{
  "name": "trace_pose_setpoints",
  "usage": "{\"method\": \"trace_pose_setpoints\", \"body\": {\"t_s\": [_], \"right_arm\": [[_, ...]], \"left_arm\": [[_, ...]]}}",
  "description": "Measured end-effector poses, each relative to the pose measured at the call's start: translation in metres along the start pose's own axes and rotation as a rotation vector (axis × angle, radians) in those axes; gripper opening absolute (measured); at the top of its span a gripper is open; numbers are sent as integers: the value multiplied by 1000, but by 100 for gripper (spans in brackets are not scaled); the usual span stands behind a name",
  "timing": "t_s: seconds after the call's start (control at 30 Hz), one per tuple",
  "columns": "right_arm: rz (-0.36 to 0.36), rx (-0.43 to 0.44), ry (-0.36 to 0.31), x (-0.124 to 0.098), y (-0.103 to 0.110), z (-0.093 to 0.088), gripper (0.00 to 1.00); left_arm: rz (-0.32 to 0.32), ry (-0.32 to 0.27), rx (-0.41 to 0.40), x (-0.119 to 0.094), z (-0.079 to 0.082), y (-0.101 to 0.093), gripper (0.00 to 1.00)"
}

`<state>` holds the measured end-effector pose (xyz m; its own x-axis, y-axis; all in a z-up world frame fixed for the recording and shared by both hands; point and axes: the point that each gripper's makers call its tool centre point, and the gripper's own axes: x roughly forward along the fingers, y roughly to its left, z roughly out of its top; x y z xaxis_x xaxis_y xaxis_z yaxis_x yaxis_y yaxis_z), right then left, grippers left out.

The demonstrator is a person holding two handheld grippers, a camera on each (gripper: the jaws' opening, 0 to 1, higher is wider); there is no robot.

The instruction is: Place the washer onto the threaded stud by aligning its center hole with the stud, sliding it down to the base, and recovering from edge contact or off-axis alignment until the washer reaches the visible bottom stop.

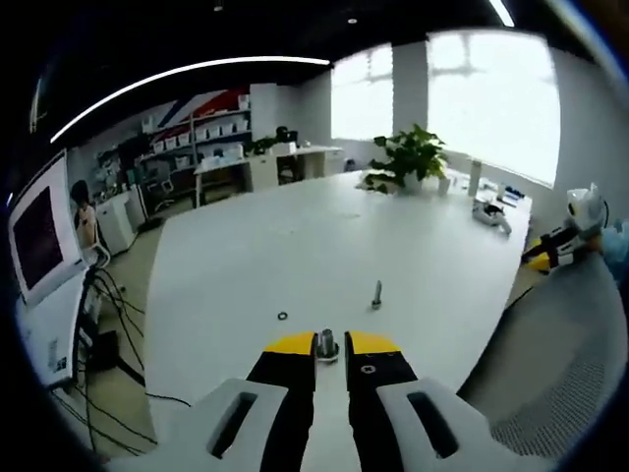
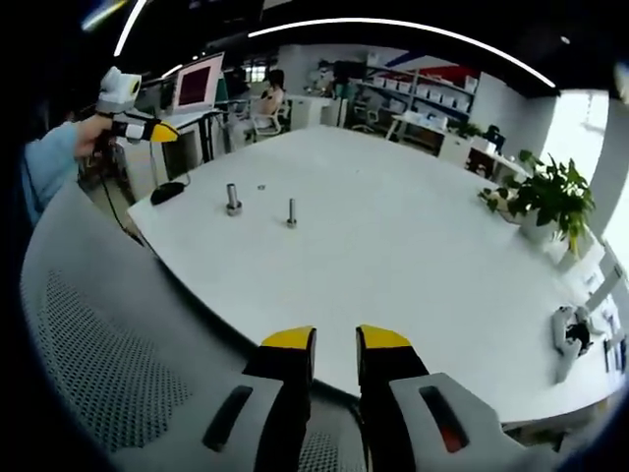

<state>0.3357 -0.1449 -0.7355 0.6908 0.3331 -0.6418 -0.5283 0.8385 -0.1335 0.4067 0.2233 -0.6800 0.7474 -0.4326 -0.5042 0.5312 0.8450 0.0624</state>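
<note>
The left hand-held gripper [image 1: 330,346] rises from the bottom centre of the left gripper view, its yellow-tipped jaws a narrow gap apart and holding nothing. Just past the tips, in line with that gap, stands a stud with a nut-like base [image 1: 326,345] on the white table [image 1: 295,246]. A second, thinner stud [image 1: 376,293] stands a little above and to the right of it. The washer [image 1: 283,316], a small dark ring, lies flat on the table left of centre, apart from both studs.

In the right gripper view the right hand-held gripper [image 2: 335,339] comes up from the bottom centre, jaws likewise narrowly apart and empty, over the table's near edge and a grey mesh chair back [image 2: 108,344]. In the upper left of that view sit the stud with the nut-like base [image 2: 233,200], the thinner stud [image 2: 291,213] to its right, and a tiny speck that may be the washer [image 2: 262,185] beyond them. The left hand-held gripper [image 2: 138,113] shows at the far upper left, held by a person's hand. A potted plant [image 2: 550,197] stands at the right.
</note>
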Motion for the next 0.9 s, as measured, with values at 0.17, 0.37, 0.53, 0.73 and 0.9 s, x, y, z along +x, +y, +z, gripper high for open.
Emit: {"method": "trace_pose_setpoints", "body": {"t_s": [0.17,0.37,0.53,0.73,0.9], "right_arm": [[-12,11,12,0,-2,-1,18],[-35,33,-6,1,-8,3,18],[-44,78,-3,5,-25,4,18],[-32,74,20,5,-21,-1,18],[-16,76,24,6,-19,-1,18]], "left_arm": [[-6,73,46,22,-11,18,9],[-58,122,81,58,-22,25,9],[-88,179,95,86,-35,33,9],[-107,223,86,123,-41,46,9],[-117,234,73,149,-44,54,10]]}}
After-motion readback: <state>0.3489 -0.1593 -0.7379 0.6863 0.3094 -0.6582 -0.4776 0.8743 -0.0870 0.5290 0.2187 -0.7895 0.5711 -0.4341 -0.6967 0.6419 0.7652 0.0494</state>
